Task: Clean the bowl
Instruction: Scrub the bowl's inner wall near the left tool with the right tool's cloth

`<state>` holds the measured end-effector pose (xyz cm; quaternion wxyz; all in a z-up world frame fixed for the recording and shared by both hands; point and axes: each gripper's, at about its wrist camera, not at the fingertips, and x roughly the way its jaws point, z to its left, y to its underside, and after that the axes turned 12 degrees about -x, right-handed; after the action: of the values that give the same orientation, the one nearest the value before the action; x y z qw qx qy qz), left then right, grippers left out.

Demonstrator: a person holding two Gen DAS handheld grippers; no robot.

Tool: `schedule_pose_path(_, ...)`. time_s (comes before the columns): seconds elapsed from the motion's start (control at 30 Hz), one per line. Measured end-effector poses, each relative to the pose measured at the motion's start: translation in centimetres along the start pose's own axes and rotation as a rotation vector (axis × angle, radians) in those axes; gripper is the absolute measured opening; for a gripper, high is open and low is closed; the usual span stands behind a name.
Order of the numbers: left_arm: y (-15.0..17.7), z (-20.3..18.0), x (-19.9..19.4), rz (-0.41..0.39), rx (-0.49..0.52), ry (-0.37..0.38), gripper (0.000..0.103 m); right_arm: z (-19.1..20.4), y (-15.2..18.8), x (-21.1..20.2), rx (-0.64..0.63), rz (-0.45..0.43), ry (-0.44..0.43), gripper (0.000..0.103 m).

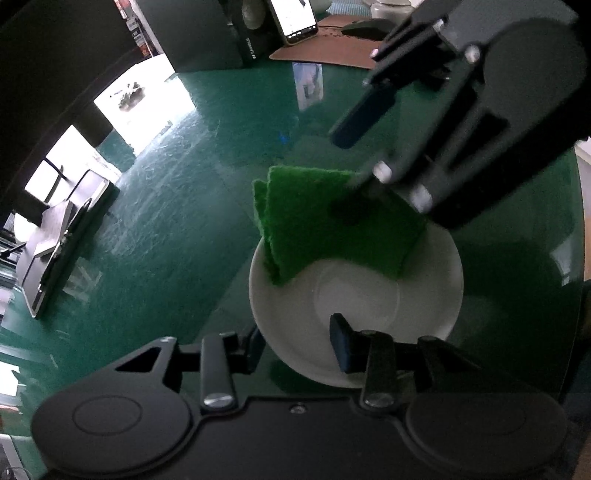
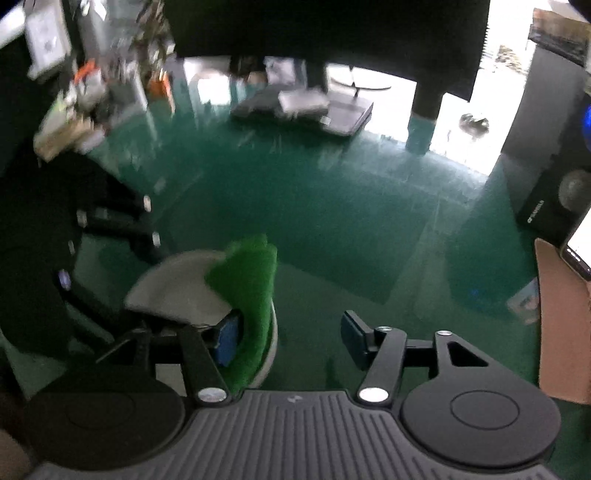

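Green tabletop (image 1: 221, 147), cluttered rm: L tool (image 1: 297, 332) clamps bowl (image 1: 424, 295) rim, R tool (image 2: 290, 325) unclenched, finger (image 2: 226, 338) against sponge (image 1: 325, 221)

Your right wrist view is smeared with motion blur: the clutter (image 2: 92, 96) at the far left of the table (image 2: 332, 221) cannot be made out, and the scouring pad (image 2: 251, 280) has no sharp edge. In your left wrist view the pad (image 1: 325, 229) covers the far rim of the bowl (image 1: 436, 288), and the right gripper (image 1: 354, 158) hides the pad's upper corner, so you cannot tell how its fingers meet it. The phone (image 1: 295, 18) is cut off by the top edge
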<state>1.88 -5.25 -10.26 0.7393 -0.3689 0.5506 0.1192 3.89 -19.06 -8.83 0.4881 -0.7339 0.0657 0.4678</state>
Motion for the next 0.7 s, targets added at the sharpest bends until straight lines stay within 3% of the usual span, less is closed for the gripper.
schedule_pose_path(0.17, -0.2, -0.1, 0.1, 0.005, 0.007, -0.005, 0.037, 0.7, -0.4, 1.3, -0.053, 0.023, -0.017, 0.025)
schedule_pose_path(0.27, -0.2, 0.0, 0.1, 0.003, 0.009, -0.007, 0.038, 0.5, -0.2, 1.8, -0.024, 0.029, -0.041, 0.012)
schedule_pose_path(0.37, -0.2, 0.2, 0.1, -0.001, 0.016, -0.006, 0.040, 0.6, 0.6, 1.2, -0.035, 0.054, -0.039, 0.009)
schedule_pose_path(0.53, -0.2, -0.2, 0.1, -0.001, 0.038, 0.003, 0.039, 1.1, 0.5, 1.1, -0.064, 0.070, -0.027, 0.009)
schedule_pose_path(0.7, -0.3, 0.0, 0.2, 0.005, 0.029, -0.006, 0.041, 2.1, -1.5, 2.6, -0.146, 0.068, -0.009, 0.017)
